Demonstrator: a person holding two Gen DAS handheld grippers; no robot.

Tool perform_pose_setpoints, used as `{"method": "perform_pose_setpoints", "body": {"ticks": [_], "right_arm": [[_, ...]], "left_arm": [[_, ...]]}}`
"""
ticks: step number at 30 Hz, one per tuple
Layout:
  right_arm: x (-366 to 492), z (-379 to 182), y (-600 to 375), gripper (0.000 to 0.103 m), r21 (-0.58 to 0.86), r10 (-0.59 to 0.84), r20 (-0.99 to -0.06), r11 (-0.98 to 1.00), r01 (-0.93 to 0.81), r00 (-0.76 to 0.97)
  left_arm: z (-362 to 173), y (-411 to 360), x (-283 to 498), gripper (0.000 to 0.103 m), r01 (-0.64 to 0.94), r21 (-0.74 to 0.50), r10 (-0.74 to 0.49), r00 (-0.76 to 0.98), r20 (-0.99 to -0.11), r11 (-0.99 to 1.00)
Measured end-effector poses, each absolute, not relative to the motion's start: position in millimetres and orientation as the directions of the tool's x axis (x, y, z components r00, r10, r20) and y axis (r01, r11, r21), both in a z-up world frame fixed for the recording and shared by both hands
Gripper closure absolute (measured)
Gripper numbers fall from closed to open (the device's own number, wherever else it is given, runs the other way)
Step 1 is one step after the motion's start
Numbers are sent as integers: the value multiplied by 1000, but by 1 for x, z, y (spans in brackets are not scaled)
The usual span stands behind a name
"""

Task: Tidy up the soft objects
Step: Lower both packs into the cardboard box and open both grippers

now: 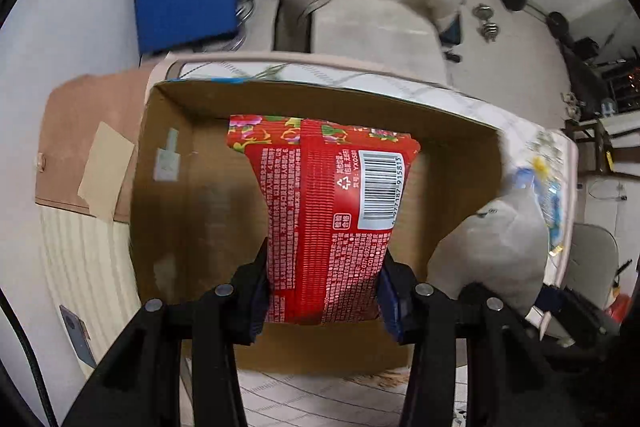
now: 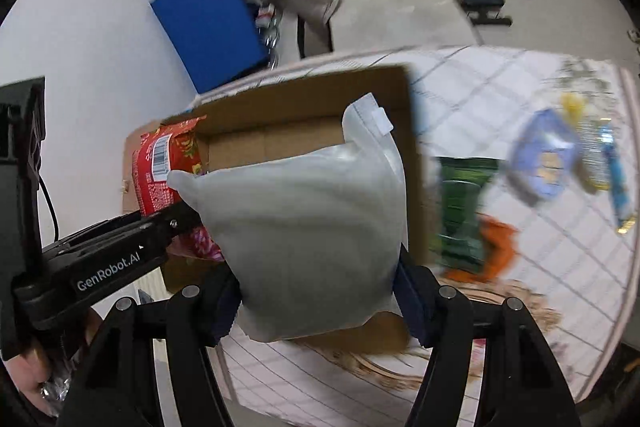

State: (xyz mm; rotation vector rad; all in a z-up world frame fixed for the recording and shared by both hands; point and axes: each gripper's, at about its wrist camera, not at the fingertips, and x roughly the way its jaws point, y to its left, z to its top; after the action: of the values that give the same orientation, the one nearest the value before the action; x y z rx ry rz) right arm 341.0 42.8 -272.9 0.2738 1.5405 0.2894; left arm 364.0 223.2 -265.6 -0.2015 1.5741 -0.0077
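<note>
A red plastic snack packet (image 1: 328,223) printed with white text, a barcode and a flowered top edge hangs upright over the open brown cardboard box (image 1: 192,187) — pinched in at its lower sides. Beside it, a soft grey-white pouch (image 2: 308,239) with a sealed top corner hangs over the same box — bulging, slightly tilted.

The red packet (image 1: 320,219) was glossy printed plastic film, creased near its top seal. The grey pouch (image 2: 304,239) looked like matt, frosted plastic, smooth and softly puffed. The box (image 1: 192,195) was plain brown corrugated cardboard, dull and slightly scuffed, with a strip of tape inside its left wall. The fingers (image 1: 256,291) were matt black plastic with blue pads.
</note>
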Motion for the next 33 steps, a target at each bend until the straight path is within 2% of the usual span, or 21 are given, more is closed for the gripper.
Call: {"method": "perform_pose_setpoints", "body": {"ticks": [5, 12, 20, 23, 24, 26, 27, 29, 33], "right_arm": [[371, -331, 101, 34, 266, 265, -963, 964, -12, -40], [395, -369, 133, 33, 183, 180, -981, 983, -33, -65], [403, -387, 139, 31, 131, 125, -987, 990, -54, -100], [406, -394, 138, 27, 122, 115, -986, 991, -62, -117], [405, -394, 138, 25, 122, 114, -986, 990, -65, -122], [407, -397, 137, 20, 122, 112, -984, 990, -66, -140], [404, -394, 138, 20, 124, 113, -983, 990, -68, -146], [404, -388, 137, 10, 126, 116, -984, 990, -69, -135], [401, -368, 136, 5, 84, 75, -993, 992, -97, -91]], "left_arm": [[-320, 236, 391, 60, -96, -142, -152, -107, -983, 985], [-367, 237, 409, 60, -84, -154, -168, -194, -966, 984], [-381, 243, 400, 59, -95, -151, -169, -225, -960, 984], [-382, 245, 396, 58, -96, -142, -161, -239, -958, 985], [-380, 248, 395, 54, -108, -157, -179, -235, -955, 982], [-371, 256, 393, 22, -140, -175, -201, -198, -959, 975], [-368, 259, 394, 17, -149, -168, -194, -187, -963, 975], [-361, 262, 399, 16, -159, -162, -188, -171, -967, 974], [-334, 271, 391, 10, -133, -105, -121, -120, -985, 986]]}}
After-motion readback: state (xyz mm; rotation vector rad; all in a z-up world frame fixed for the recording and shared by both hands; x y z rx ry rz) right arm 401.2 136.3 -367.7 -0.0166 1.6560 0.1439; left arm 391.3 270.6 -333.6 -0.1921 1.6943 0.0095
